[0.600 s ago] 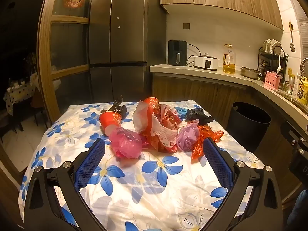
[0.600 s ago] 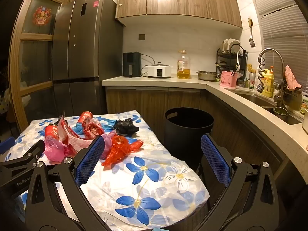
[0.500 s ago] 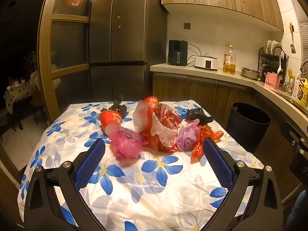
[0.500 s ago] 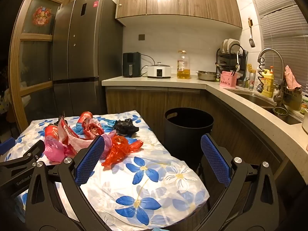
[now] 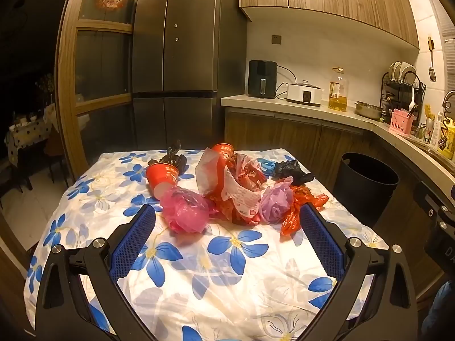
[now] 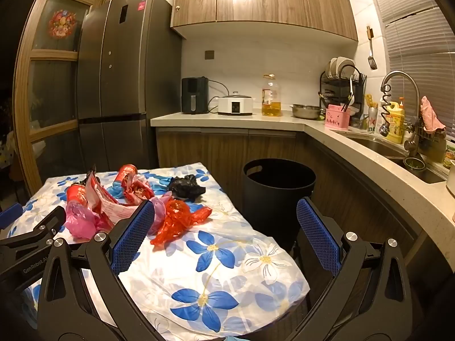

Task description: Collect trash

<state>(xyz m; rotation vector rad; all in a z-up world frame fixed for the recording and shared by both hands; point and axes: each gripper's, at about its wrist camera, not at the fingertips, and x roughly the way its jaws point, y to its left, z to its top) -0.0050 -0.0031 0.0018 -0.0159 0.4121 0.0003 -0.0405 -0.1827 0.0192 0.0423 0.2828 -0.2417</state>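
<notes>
Plastic trash [image 5: 227,193] sits piled mid-bench [image 5: 199,284], unchanged from half a second ago; left tool [image 5: 227,238] and right tool [image 6: 224,233] both wide open, empty; bin [image 6: 278,187] beside; collecting not begun.

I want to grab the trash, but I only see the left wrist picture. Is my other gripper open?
Observer: Yes. The right gripper is wide open, with nothing between its pads.
Child: What does it look at?
Observer: The table corner, with the black bin on the floor just past it.
Child: Is there a sink over there?
Observer: Yes, a sink in the counter on the right, with a pink cloth hanging by its tap.
</notes>
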